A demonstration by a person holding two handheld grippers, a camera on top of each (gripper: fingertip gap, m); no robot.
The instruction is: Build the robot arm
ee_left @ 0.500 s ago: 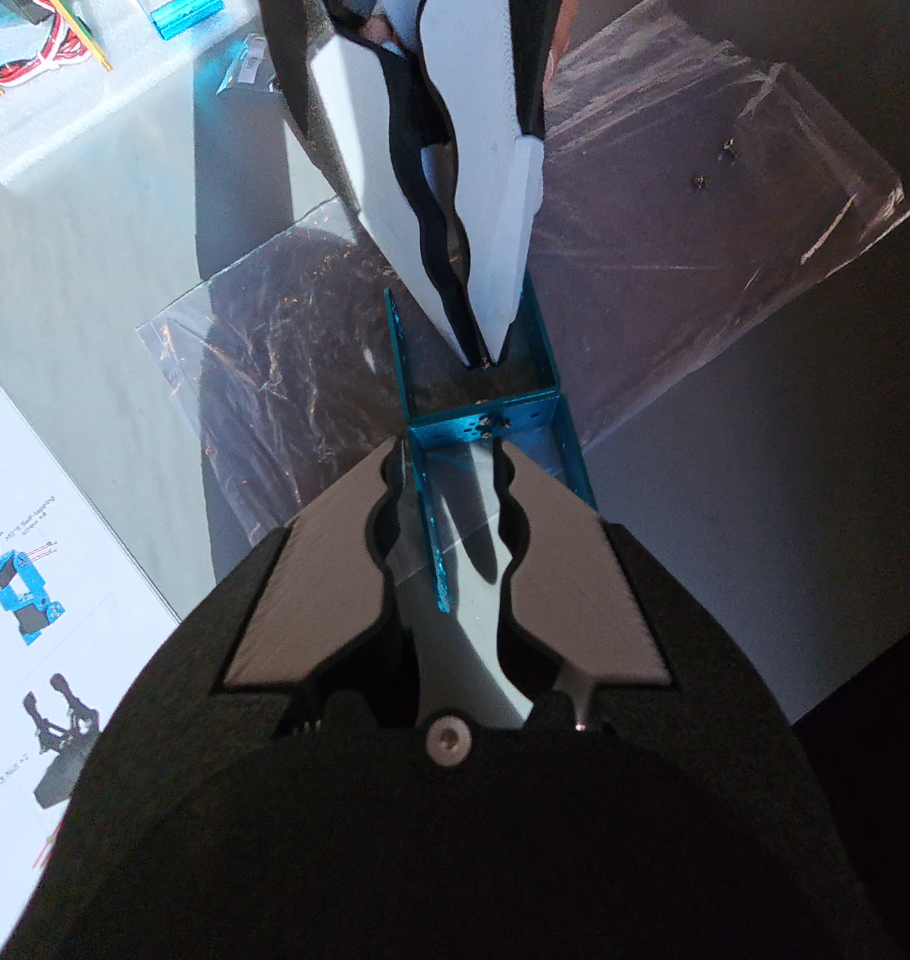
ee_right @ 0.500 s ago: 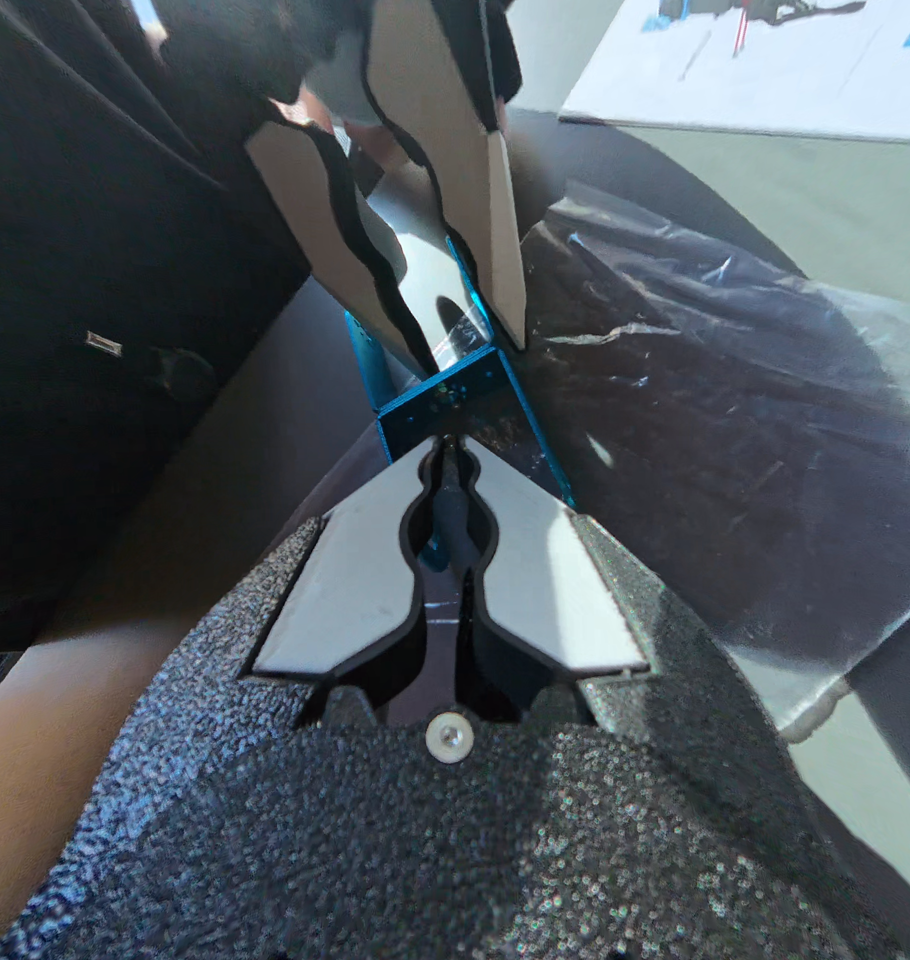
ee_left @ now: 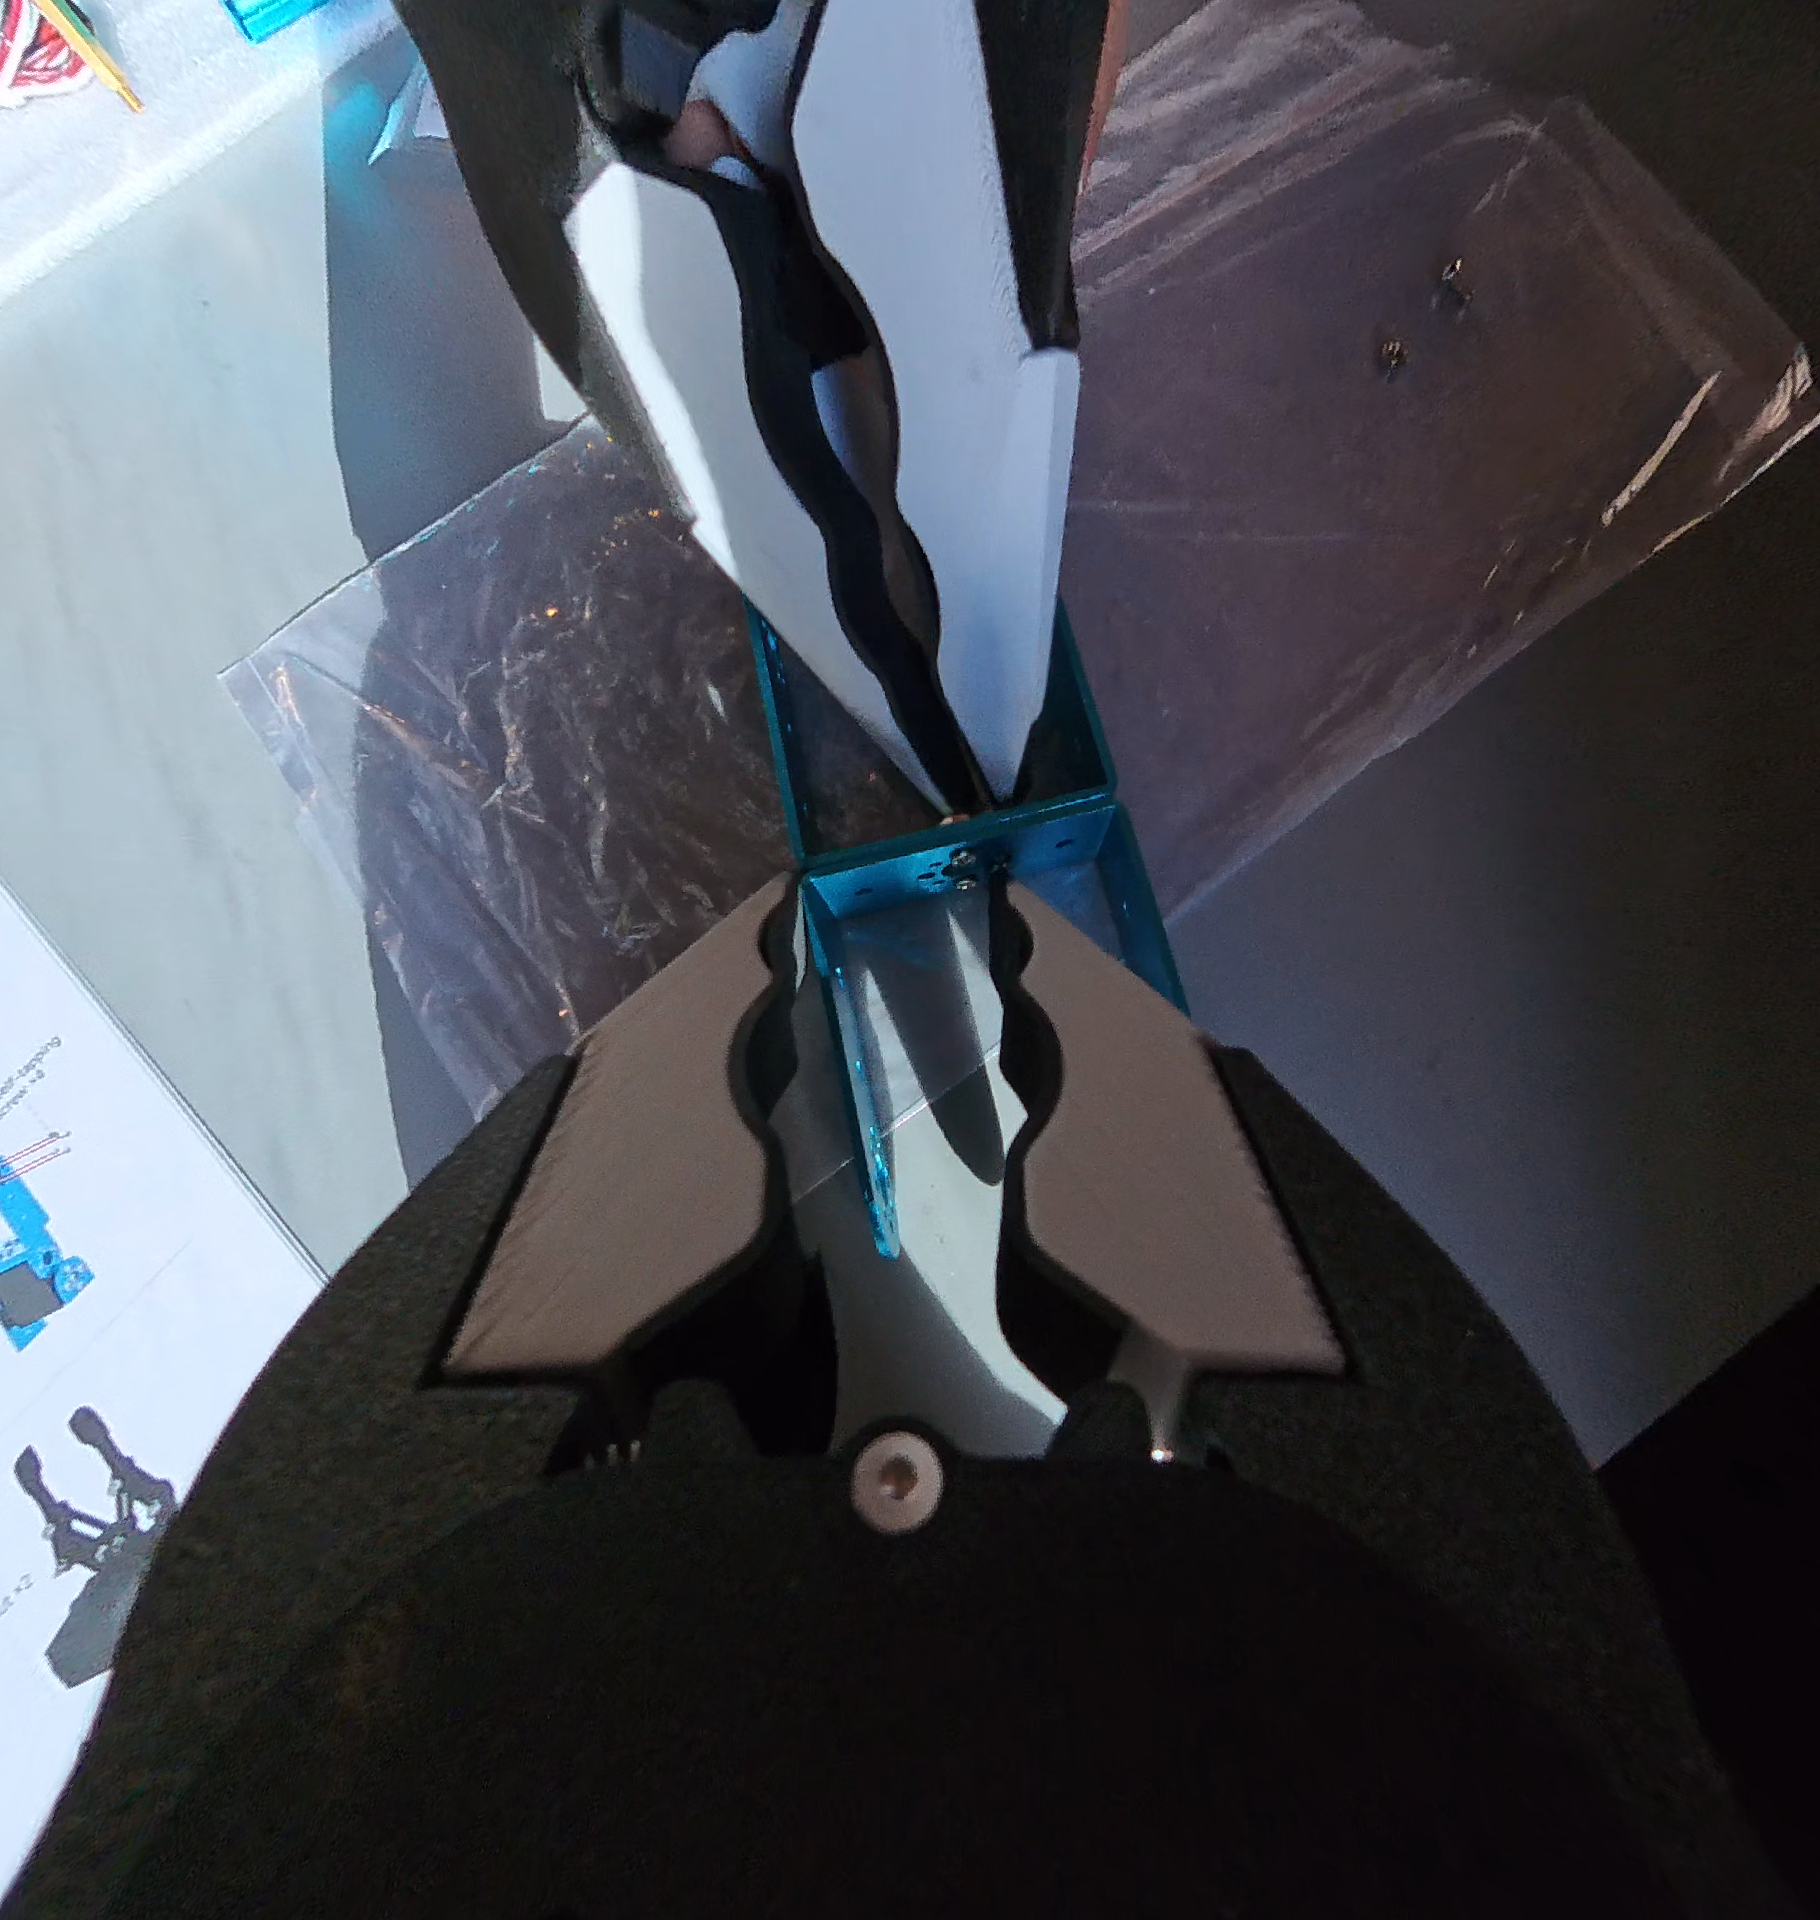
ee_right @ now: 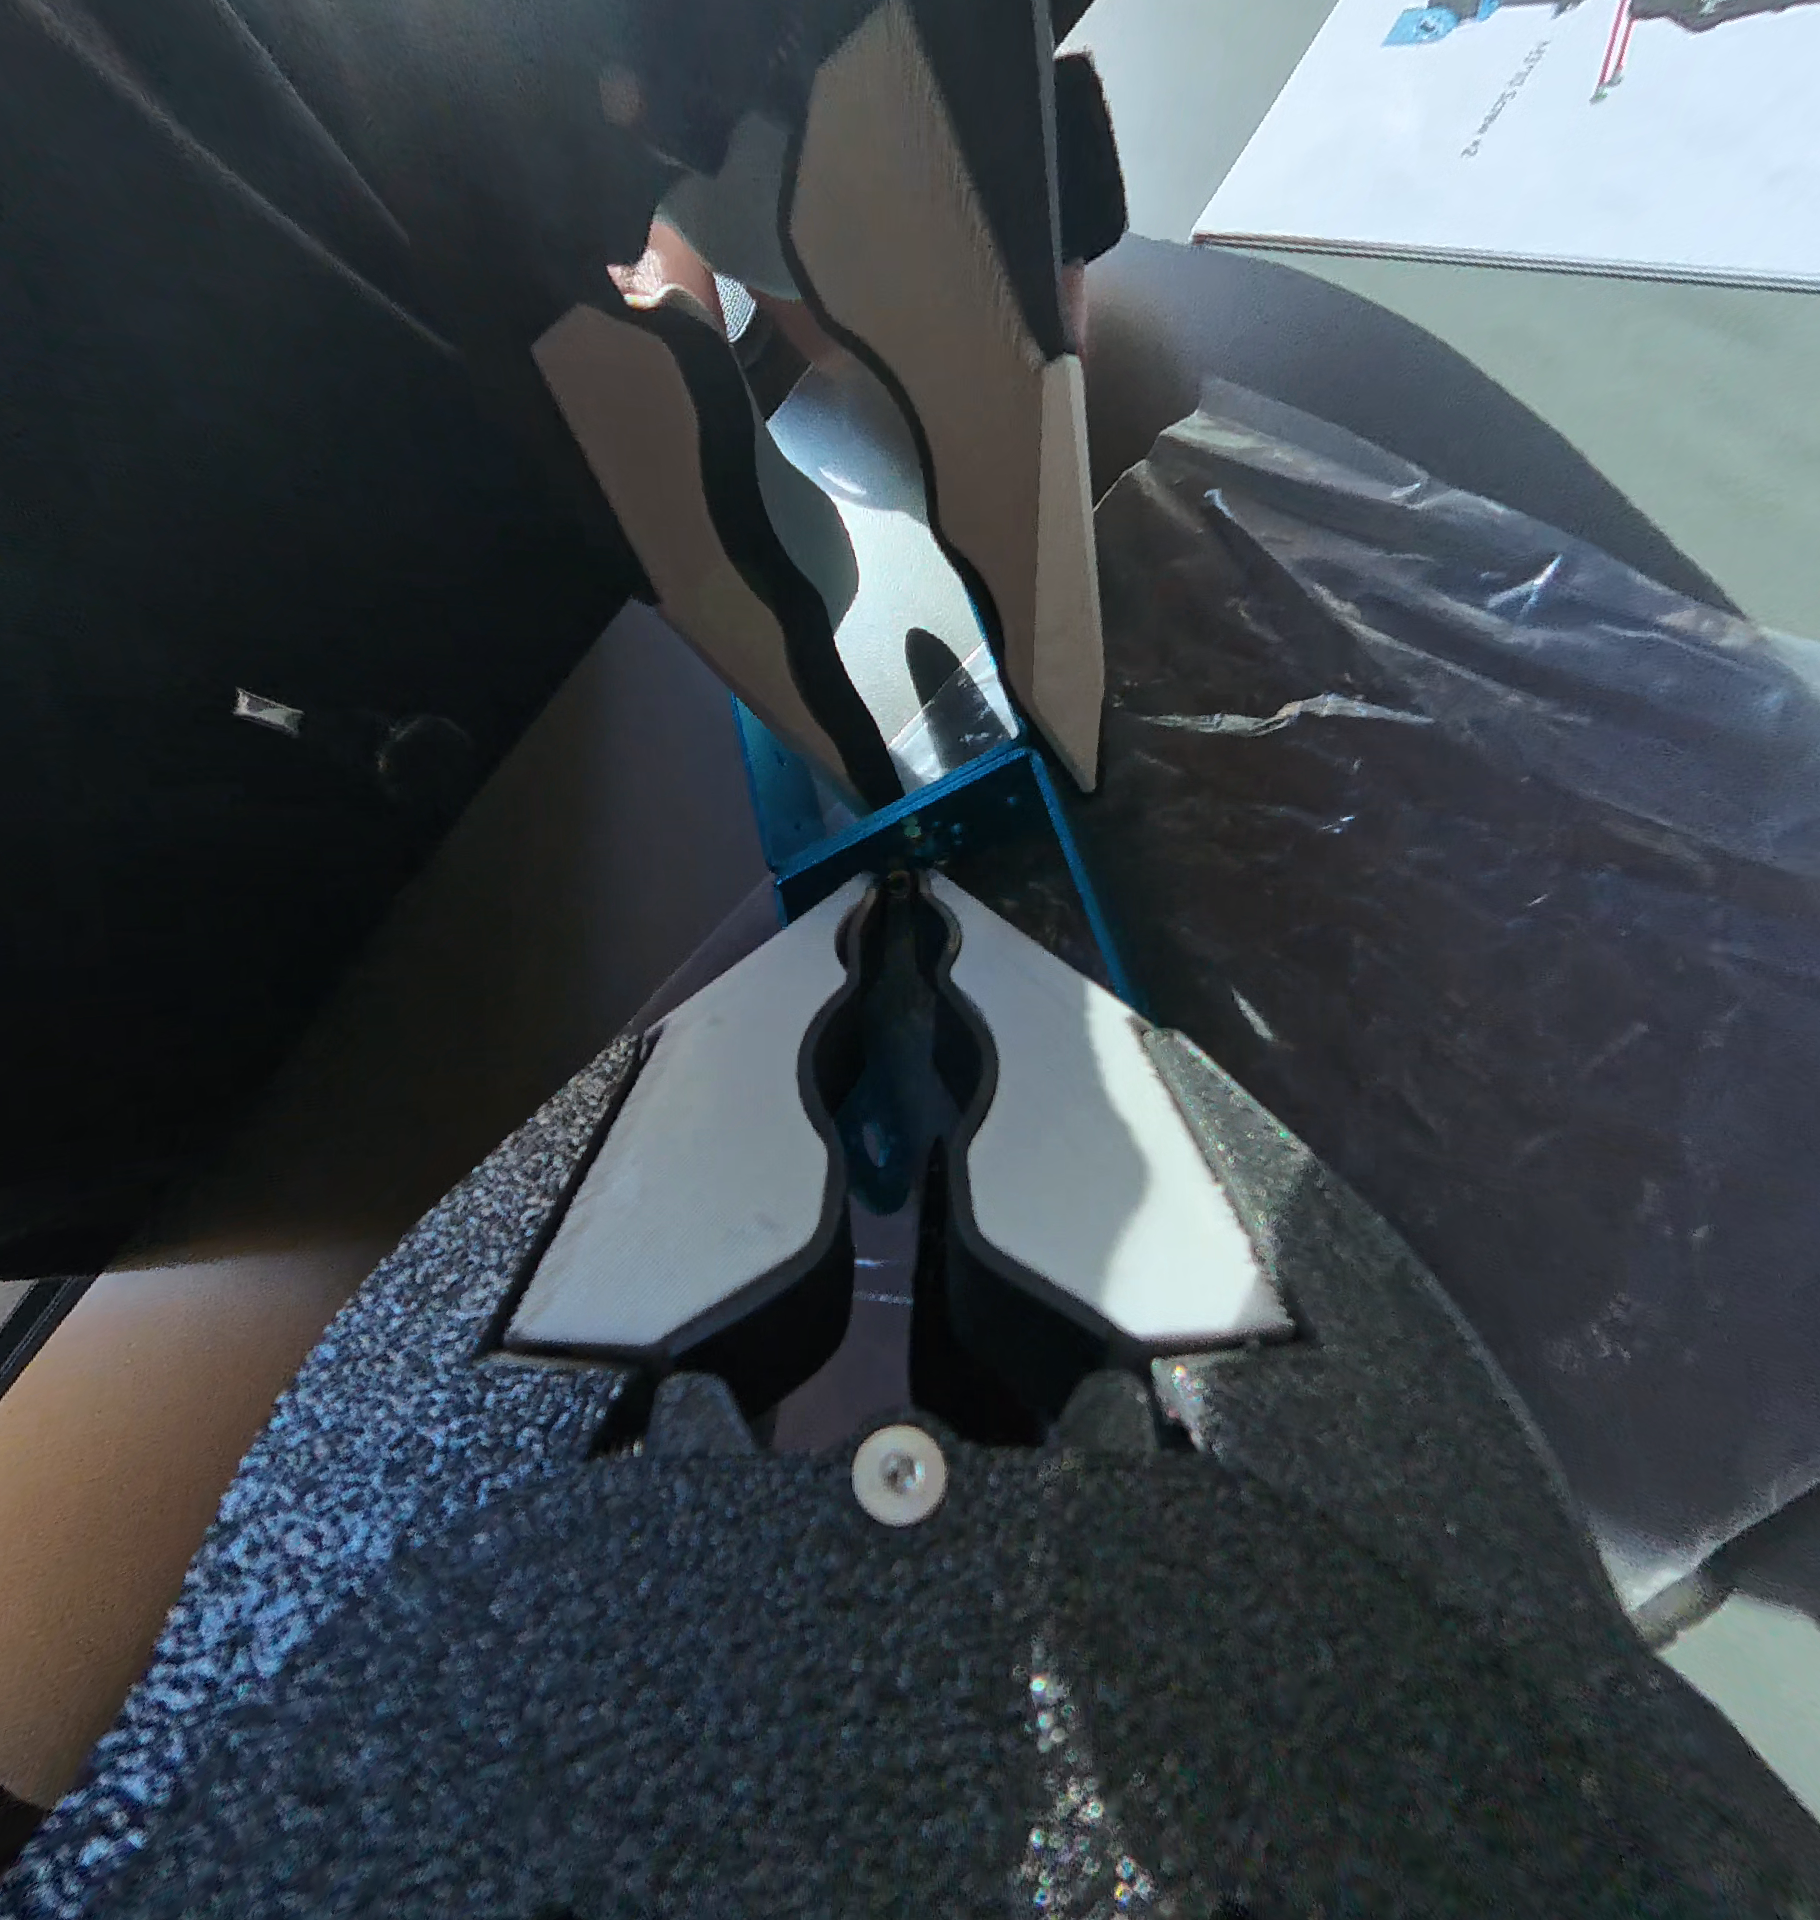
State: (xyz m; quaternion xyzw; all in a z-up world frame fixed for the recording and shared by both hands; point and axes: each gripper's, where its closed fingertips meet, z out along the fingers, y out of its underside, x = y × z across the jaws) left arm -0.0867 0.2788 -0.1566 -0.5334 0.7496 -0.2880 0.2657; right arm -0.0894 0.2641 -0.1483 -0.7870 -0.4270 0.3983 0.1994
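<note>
Blue metal bracket (ee_left: 973, 847) sits btwn both claws on a clear plastic bag (ee_left: 532, 748), long axis running claw to claw. Left claw (ee_left: 901, 914) narrow-open, straddling bracket's near side plate. Right claw (ee_right: 901, 883) pinched on a tiny screw-like bit at the crossbar. Printed instruction sheet (ee_left: 44, 1299) on surface (ee_left: 137, 540); wording not given.

1. I count two grippers: left gripper (ee_left: 901, 899) and right gripper (ee_right: 901, 883).
2. Two blue brackets (ee_left: 963, 857), joined back to back.
3. Two clear plastic bags (ee_left: 532, 748) on the counter (ee_left: 158, 499).
4. One printed sheet (ee_left: 12, 1299).
5. Two small screws (ee_left: 1389, 355) inside the far bag.
</note>
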